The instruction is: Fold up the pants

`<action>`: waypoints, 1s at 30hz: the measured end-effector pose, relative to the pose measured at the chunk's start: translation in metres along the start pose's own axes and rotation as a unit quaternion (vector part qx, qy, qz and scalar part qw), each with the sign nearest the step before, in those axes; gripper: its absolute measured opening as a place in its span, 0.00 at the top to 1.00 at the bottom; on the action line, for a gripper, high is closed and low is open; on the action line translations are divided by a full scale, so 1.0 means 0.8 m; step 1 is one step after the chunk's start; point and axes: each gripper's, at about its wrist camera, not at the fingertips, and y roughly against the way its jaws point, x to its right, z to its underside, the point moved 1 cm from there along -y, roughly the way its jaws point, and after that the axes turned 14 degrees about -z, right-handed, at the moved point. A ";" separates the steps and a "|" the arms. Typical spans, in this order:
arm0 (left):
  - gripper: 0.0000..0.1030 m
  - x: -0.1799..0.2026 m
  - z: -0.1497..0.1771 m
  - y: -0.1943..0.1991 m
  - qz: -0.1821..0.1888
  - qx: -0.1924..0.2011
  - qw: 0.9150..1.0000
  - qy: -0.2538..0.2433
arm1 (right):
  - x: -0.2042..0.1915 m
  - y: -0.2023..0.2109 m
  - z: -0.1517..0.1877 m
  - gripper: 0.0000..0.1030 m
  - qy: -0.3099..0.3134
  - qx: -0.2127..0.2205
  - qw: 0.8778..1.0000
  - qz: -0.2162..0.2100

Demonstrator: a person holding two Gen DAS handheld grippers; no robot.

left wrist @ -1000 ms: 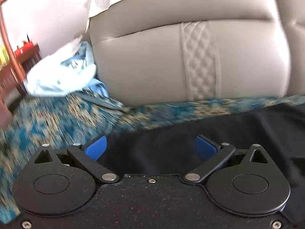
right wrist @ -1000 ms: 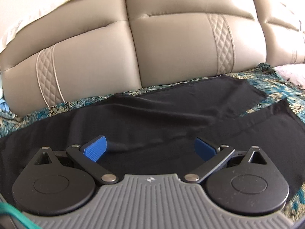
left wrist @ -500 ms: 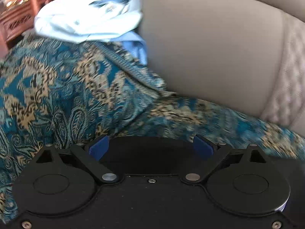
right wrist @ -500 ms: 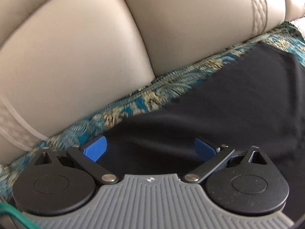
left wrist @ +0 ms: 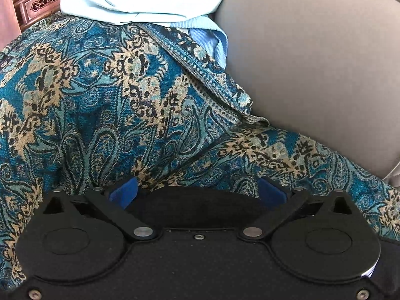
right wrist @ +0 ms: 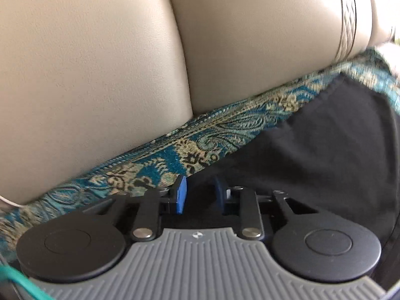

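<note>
Black pants (right wrist: 312, 150) are lying on the patterned sofa cover (left wrist: 100, 100) — the left gripper (left wrist: 197, 192) spreading wide at their edge, the right gripper (right wrist: 198, 195) narrowing over the fabric — grip unclear.

Both wrist cameras look forward and downward, very near the patterned cover (left wrist: 105, 105) of the sofa. The left view faces the cover, the right view the backrest (right wrist: 100, 75). They share both.
</note>
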 end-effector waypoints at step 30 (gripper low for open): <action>0.96 -0.057 -0.002 0.065 0.084 0.017 0.996 -0.009 | 0.016 0.065 0.040 0.95 0.045 0.001 0.997 -0.064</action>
